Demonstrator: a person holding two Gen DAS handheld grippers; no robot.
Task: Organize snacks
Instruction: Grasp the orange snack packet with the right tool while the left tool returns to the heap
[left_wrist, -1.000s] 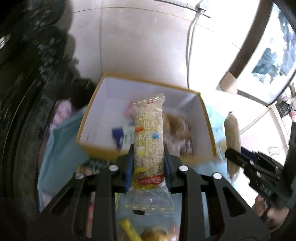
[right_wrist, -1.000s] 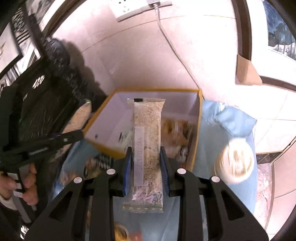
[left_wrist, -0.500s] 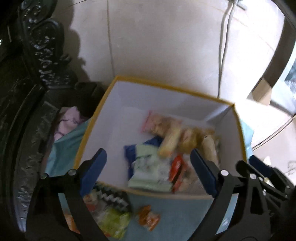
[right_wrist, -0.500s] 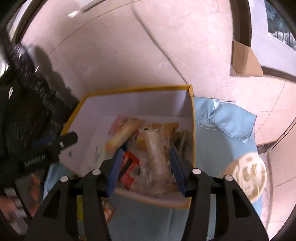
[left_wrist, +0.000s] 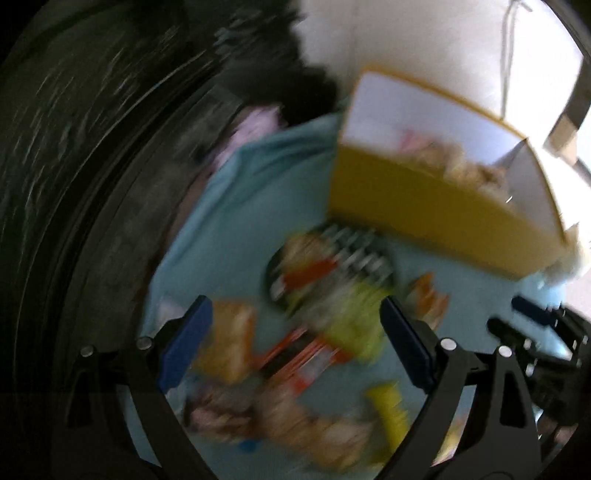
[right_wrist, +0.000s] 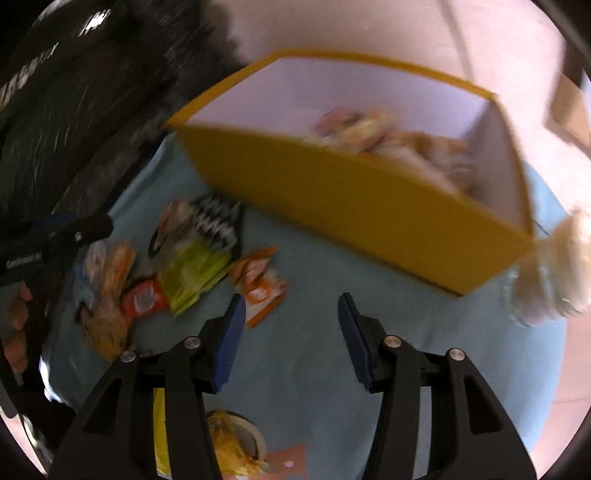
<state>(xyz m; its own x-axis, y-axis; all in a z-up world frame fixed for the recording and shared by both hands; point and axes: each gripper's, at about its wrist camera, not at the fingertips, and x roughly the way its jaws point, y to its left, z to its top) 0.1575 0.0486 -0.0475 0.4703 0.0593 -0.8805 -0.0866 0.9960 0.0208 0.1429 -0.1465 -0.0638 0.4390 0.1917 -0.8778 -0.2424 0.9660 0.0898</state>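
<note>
Both tools, left (left_wrist: 295, 339) and right (right_wrist: 291, 334), gape empty over the blurred, seemingly snack-strewn blue cloth (right_wrist: 314, 369) beside a yellow box (right_wrist: 351, 206).

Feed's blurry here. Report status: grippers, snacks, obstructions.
Left gripper open, empty; right gripper open, empty. Yellow box part filled; loose snack packets left on blue cloth. Nothing obstructing.

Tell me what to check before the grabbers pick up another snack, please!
1. Left gripper empty and open: ok.
2. Right gripper empty and open: ok.
3. Snacks left on the blue cloth: ok, a loose pile lies outside the box.
4. Room in the yellow box: ok, its left part looks bare.
5. A snack lined up between the right gripper's fingers: not ok, only cloth there.
6. Which packet the left gripper is aiming at: cannot tell, picture too blurred.
</note>
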